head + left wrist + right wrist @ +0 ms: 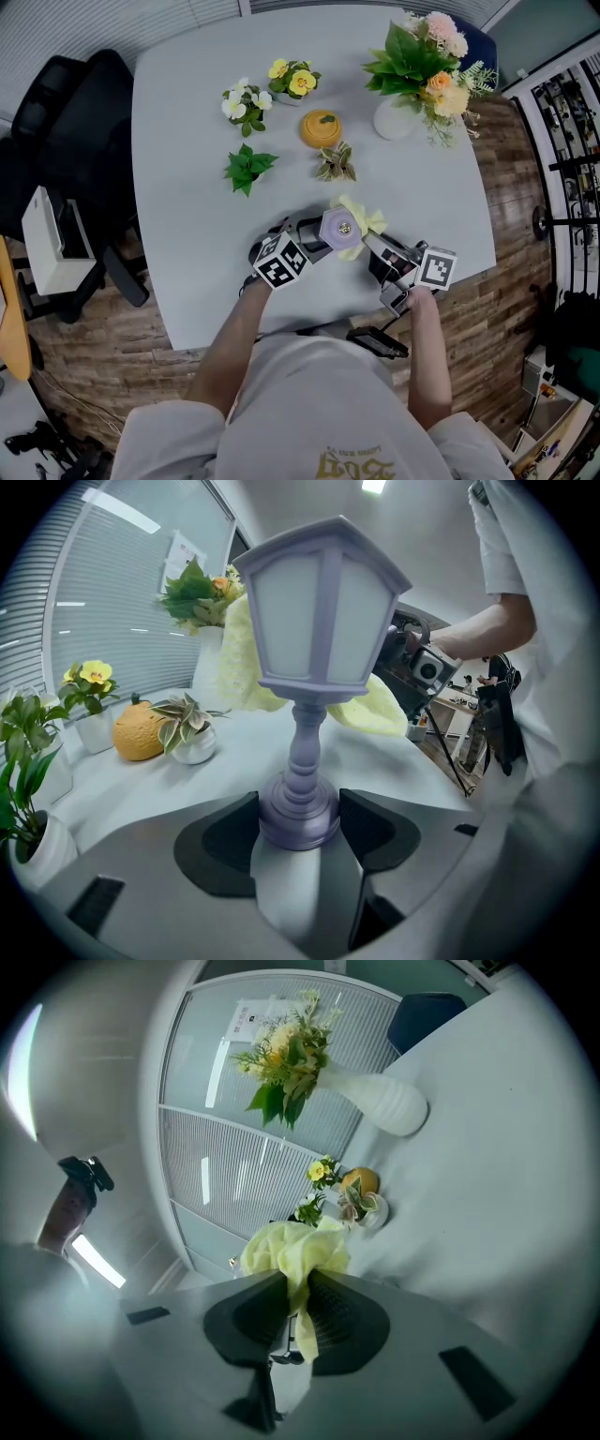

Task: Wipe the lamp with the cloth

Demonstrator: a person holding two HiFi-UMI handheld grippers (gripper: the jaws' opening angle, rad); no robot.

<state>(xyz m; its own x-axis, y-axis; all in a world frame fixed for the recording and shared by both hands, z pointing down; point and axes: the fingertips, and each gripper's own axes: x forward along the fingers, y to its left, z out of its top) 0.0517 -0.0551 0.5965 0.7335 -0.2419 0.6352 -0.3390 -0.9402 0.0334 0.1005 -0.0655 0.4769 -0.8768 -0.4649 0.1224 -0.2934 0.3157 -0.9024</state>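
no legible text, shirt print point(353, 462) unreadable

Both bare forearms reach forward and converge over the tabletop's near edge. The left gripper point(300, 822) has its jaws closed on the base of the lamp point(323, 621), held upright. The right gripper point(298, 1307), just beside it, pinches the cloth point(291, 1251) between its jaws.

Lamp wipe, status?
Left gripper shut on lamp, at its base. Right gripper shut on yellow cloth, cloth up beside the lamp head. Plants and vase farther back, nothing in the way.
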